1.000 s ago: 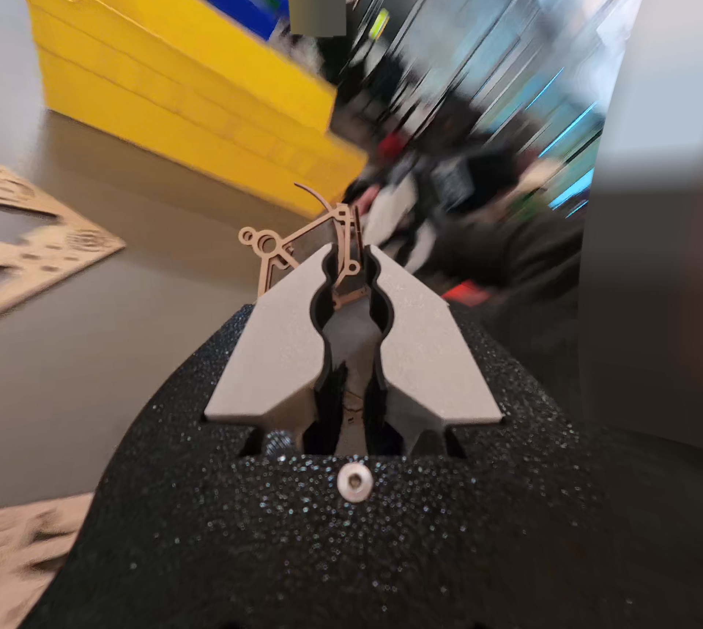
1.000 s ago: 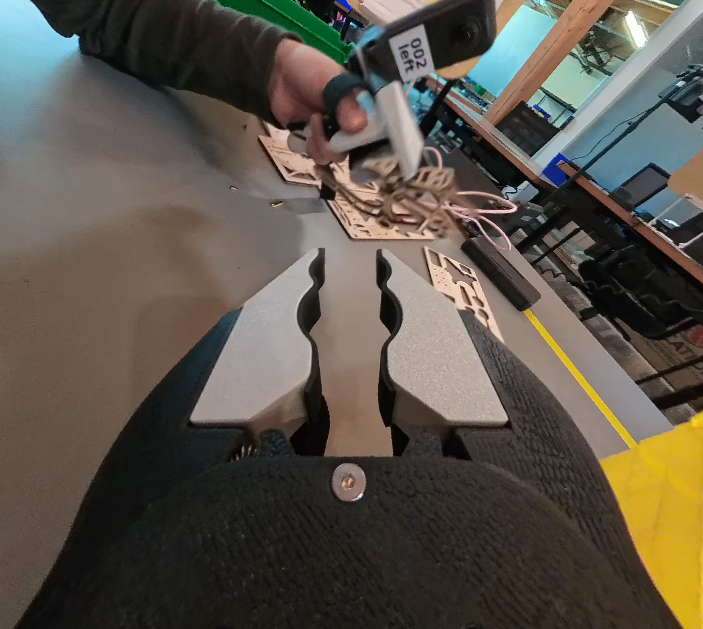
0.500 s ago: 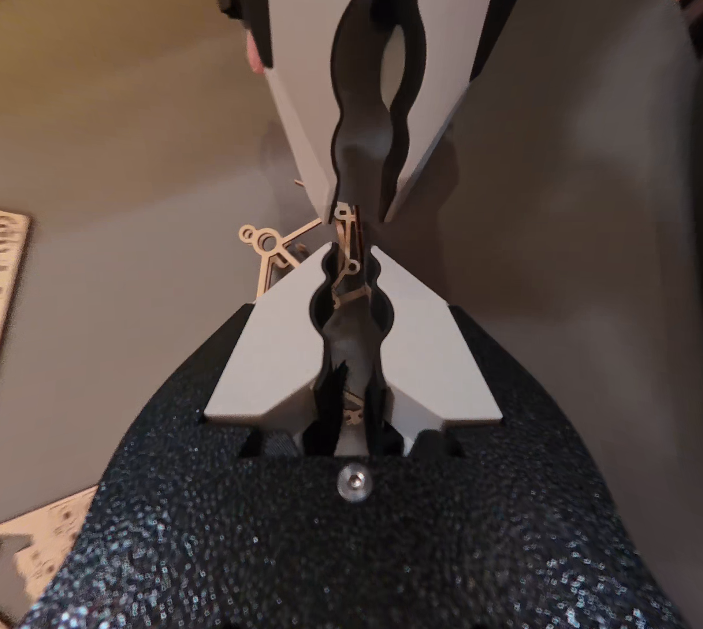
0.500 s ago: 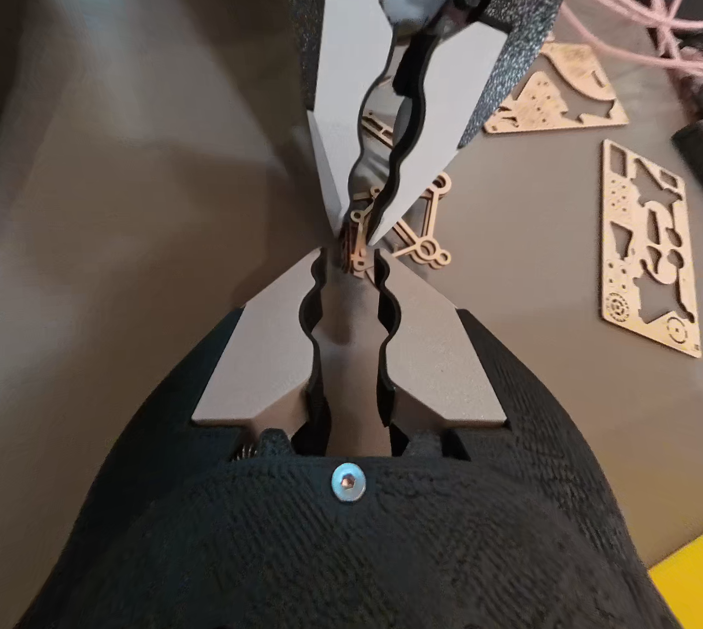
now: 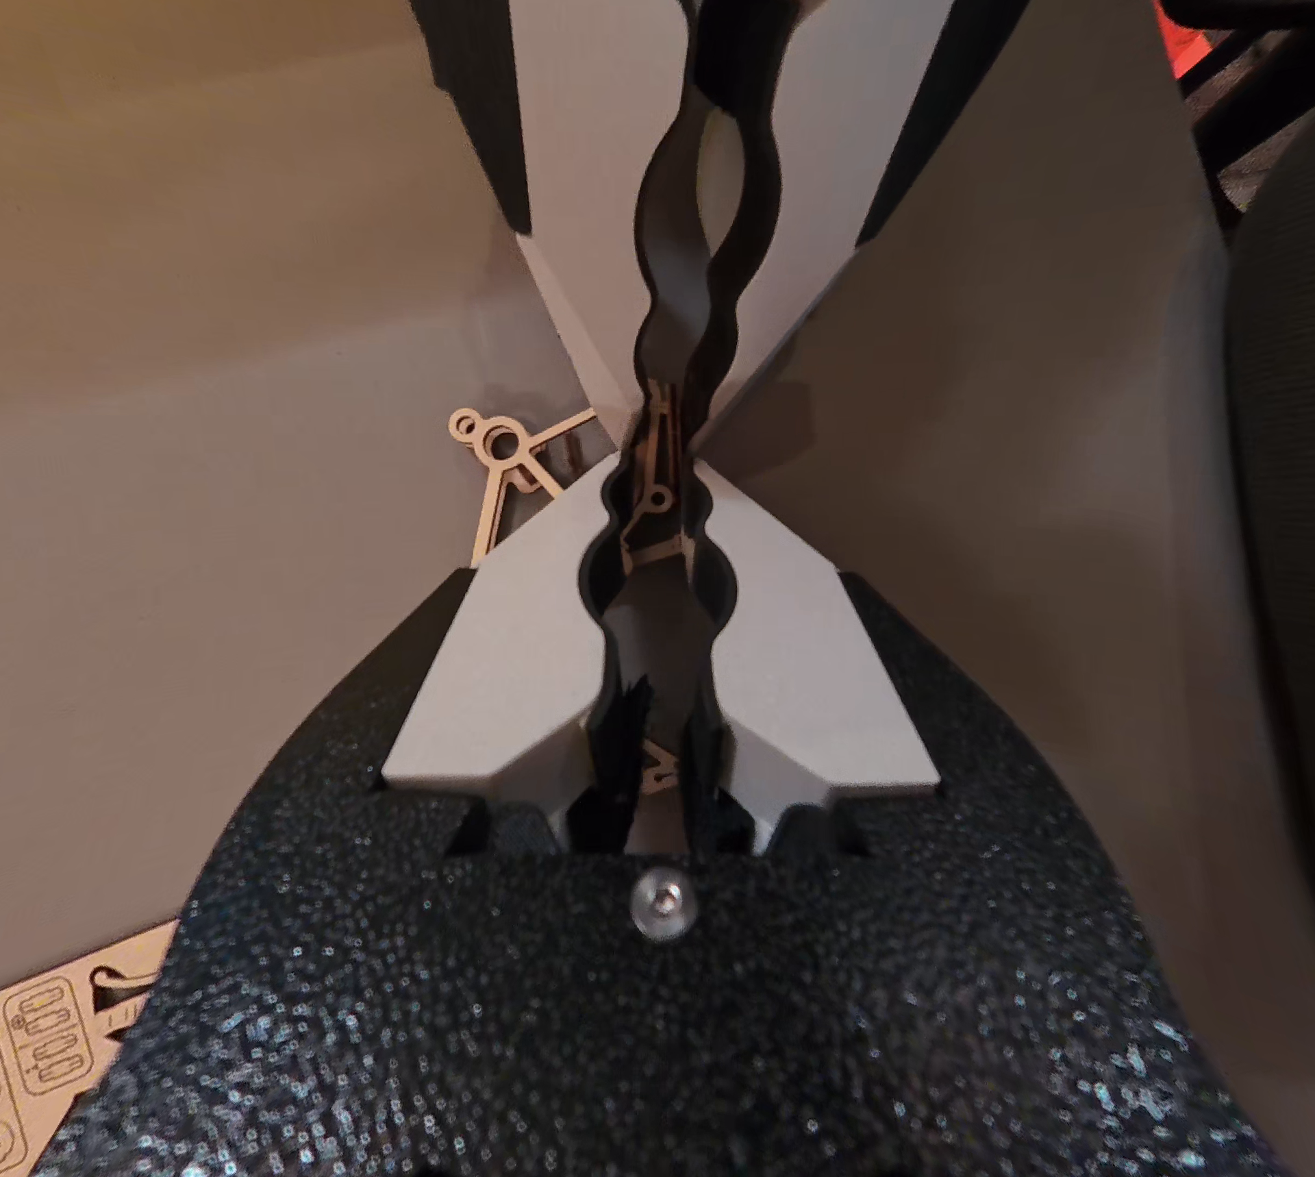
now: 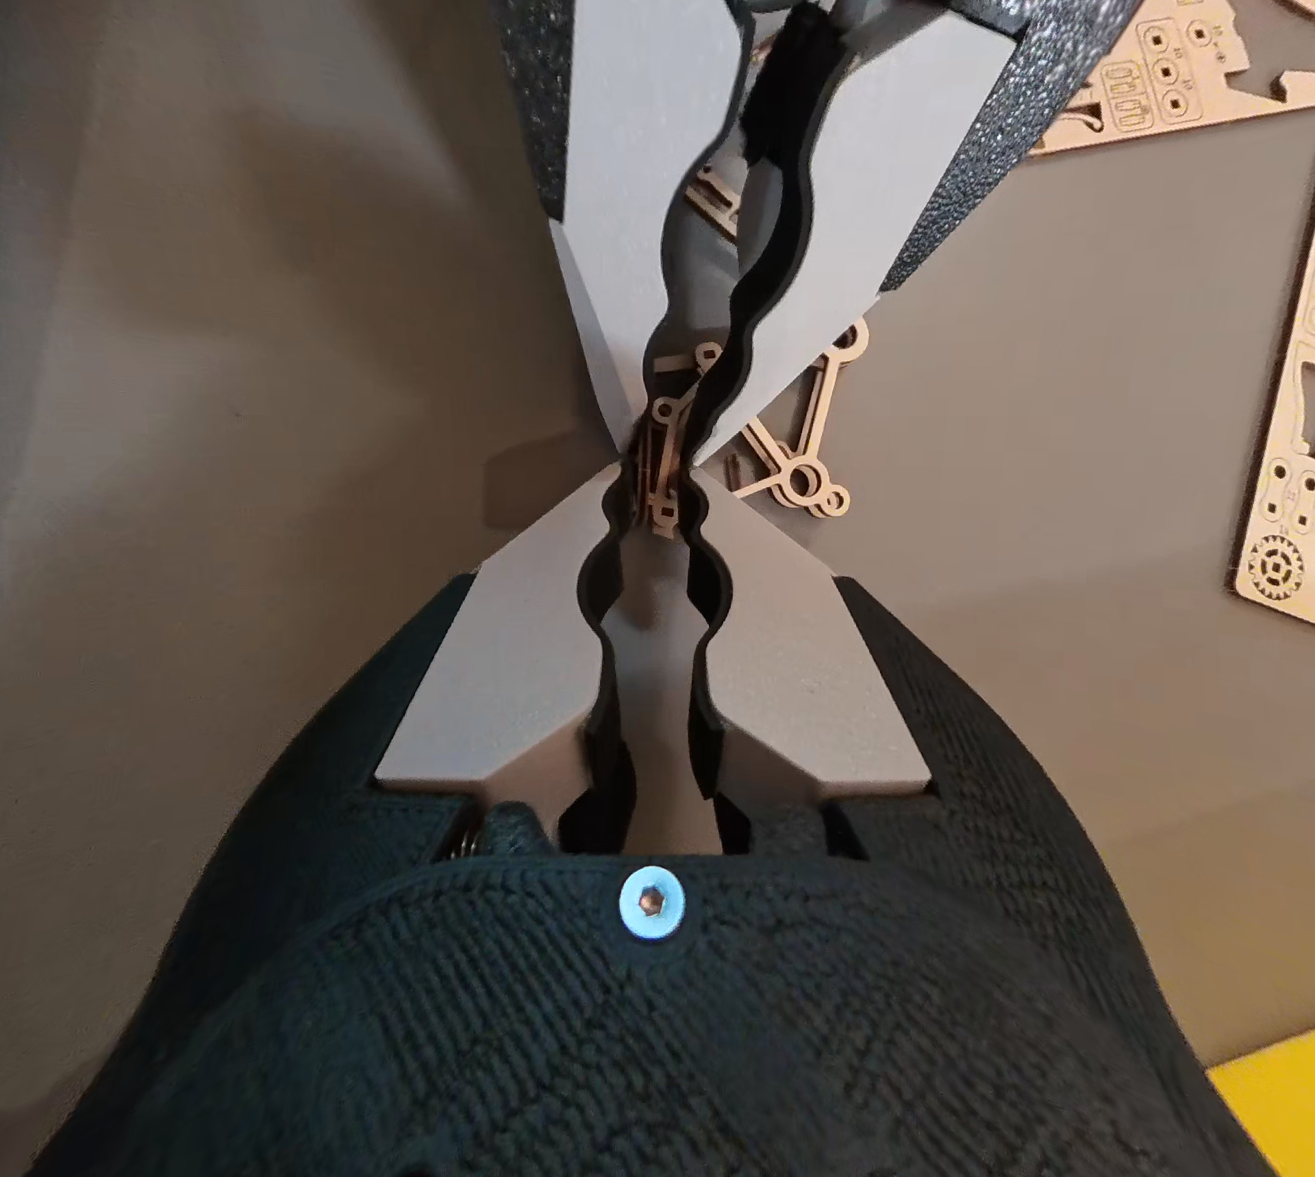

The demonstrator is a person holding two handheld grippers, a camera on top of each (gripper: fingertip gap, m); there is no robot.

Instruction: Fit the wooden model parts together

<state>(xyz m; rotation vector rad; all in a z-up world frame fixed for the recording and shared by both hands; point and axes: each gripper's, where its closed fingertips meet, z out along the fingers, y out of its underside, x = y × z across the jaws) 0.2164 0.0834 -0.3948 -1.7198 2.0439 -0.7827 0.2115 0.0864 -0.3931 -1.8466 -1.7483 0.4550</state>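
A flat wooden model part [image 5: 498, 442] with ring-shaped ends and thin struts hangs just above the grey table [image 5: 213, 289]. My left gripper [image 5: 655, 466] is shut on one side of it. My right gripper [image 5: 665, 410] comes in from the opposite side, tip to tip with the left, and its jaws are closed on the same part's inner edge. In the right wrist view the part [image 6: 800, 481] sticks out to the right of both grippers. There my right gripper [image 6: 655, 491] grips the part's stacked edge and the left gripper [image 6: 662, 431] points down at it.
Laser-cut wooden sheets lie on the table at the right [image 6: 1281, 502] and top right [image 6: 1174, 61] of the right wrist view, and another at the bottom left [image 5: 50, 1036] of the left wrist view. A yellow bin corner [image 6: 1266, 1072] shows at the bottom right. Only a small space, under 4 cm, lies between the two pairs of fingers.
The two grippers have come together from apart, tip to tip low over the table. My right gripper's jaws have narrowed onto the part that the left gripper holds.
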